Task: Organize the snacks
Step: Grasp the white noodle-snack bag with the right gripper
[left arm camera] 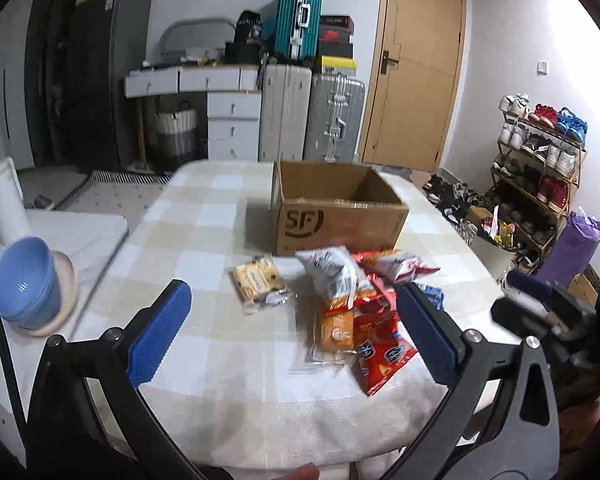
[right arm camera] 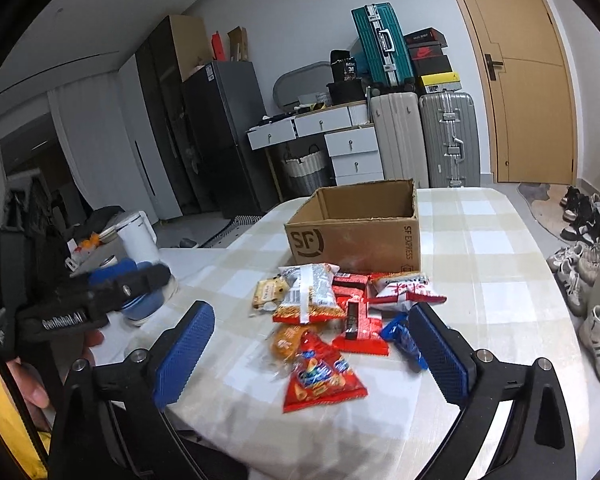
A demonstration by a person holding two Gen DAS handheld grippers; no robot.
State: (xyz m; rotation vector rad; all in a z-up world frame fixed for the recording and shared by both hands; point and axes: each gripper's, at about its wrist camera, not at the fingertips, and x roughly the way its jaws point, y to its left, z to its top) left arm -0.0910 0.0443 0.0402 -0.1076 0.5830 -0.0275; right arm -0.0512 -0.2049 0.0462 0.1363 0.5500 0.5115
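An open cardboard box (left arm camera: 340,216) (right arm camera: 356,236) marked SF stands on the checked tablecloth (left arm camera: 204,224) (right arm camera: 496,264). In front of it lies a heap of snack packets (left arm camera: 356,304) (right arm camera: 332,312): a red triangular bag (right arm camera: 322,376), a white and orange bag (right arm camera: 308,294), red wrappers, a blue packet (right arm camera: 404,338). A yellow biscuit pack (left arm camera: 258,280) lies apart on the left. My left gripper (left arm camera: 296,320) is open above the near table, short of the heap. My right gripper (right arm camera: 312,344) is open too, the red bag seen between its blue pads (right arm camera: 184,356), untouched.
A blue bowl (left arm camera: 26,280) on a plate and a white kettle (right arm camera: 138,236) stand at the table's left. Suitcases (left arm camera: 312,120), drawers and a wooden door (left arm camera: 416,60) line the far wall. A shoe rack (left arm camera: 540,168) and loose shoes (right arm camera: 588,264) stand right of the table.
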